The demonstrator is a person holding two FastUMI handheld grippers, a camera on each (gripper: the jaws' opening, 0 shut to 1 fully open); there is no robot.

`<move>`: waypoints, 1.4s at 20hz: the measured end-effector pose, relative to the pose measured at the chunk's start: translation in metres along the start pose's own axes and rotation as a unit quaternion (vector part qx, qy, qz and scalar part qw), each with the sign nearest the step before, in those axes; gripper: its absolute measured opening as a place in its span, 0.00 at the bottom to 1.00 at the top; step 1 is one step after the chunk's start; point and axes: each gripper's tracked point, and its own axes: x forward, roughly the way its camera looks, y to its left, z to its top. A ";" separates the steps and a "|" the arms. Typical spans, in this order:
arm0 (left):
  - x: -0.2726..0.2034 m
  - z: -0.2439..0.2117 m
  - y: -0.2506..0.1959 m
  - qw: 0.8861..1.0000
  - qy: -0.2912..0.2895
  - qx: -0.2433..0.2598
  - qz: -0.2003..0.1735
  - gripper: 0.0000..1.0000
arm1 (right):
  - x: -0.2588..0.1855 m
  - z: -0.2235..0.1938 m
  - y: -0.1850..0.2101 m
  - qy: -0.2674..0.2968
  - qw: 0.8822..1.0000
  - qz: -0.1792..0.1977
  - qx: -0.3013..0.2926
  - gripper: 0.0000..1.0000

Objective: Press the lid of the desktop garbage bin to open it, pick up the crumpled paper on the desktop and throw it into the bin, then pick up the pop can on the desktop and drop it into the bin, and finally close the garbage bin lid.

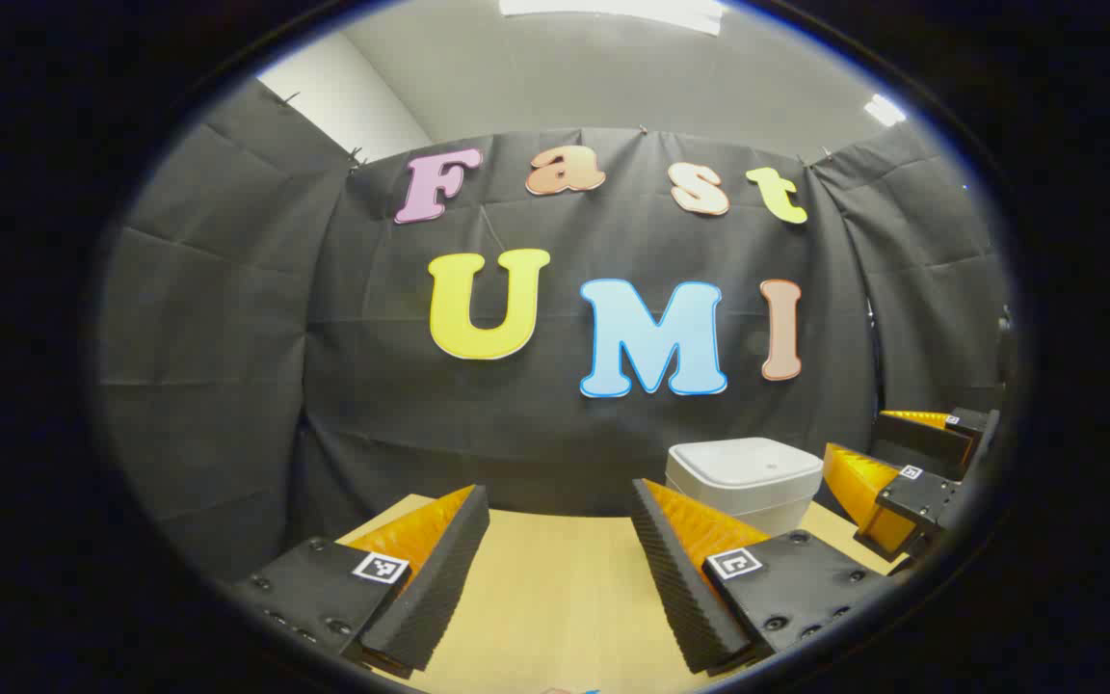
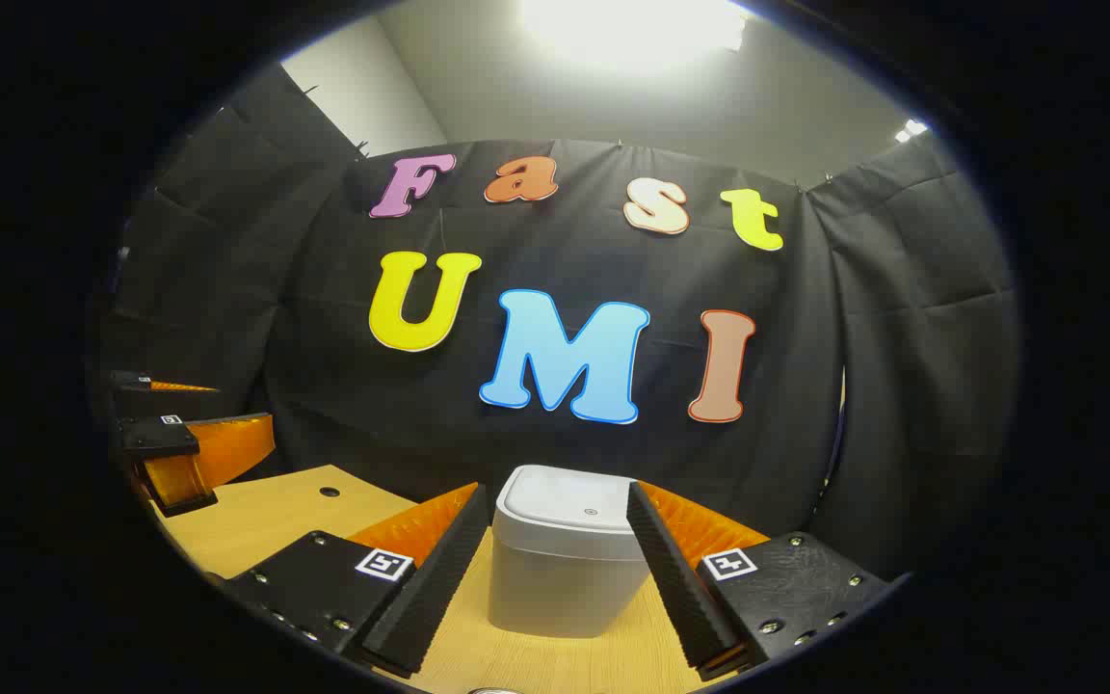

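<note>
Taking the garbage bin as the landmark and moving left to right: in the left gripper view, the left gripper is out to the left of the bin, above the wooden desktop. Its two ridged fingers are spread wide apart, with bare wood showing between them, and they hold and touch nothing. The garbage bin sits toward the back of the desktop, close to the black cloth wall, partly hidden behind the left gripper's right-hand finger. Just right of the bin in this view the right gripper comes in from the edge; its fingers appear parted, though how far is hard to judge from this angle. In the right gripper view, the left gripper shows far to the left of the bin, apart from it, with a small dark hole in the desktop between them. The right gripper faces the bin head-on, its fingers opened wide, one on each side of the bin's body as seen from this camera; whether either finger touches the bin cannot be told, and they grip nothing. The bin is a pale, rounded-cornered box standing upright, its flat white lid closed and level, with a small round mark near the lid's centre.
</note>
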 end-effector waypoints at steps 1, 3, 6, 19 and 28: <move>0.001 0.000 -0.001 1.000 -0.001 0.000 -0.002 0.98 | 0.000 -0.002 -0.001 0.001 1.000 -0.002 0.000 0.93; 0.002 0.001 -0.002 1.000 -0.002 0.000 -0.006 0.98 | 0.000 -0.003 -0.005 0.005 1.000 -0.009 0.000 0.93; 0.005 0.005 -0.004 1.000 -0.007 0.004 -0.011 0.98 | -0.001 -0.005 -0.012 0.010 1.000 -0.019 0.003 0.93; 0.021 -0.001 -0.014 0.999 0.000 0.011 -0.035 0.98 | 0.008 -0.010 -0.027 0.019 0.998 -0.048 0.020 0.57; 0.027 -0.007 -0.016 0.999 0.009 0.008 -0.039 0.99 | 0.015 -0.024 -0.039 0.043 0.995 -0.066 0.057 0.14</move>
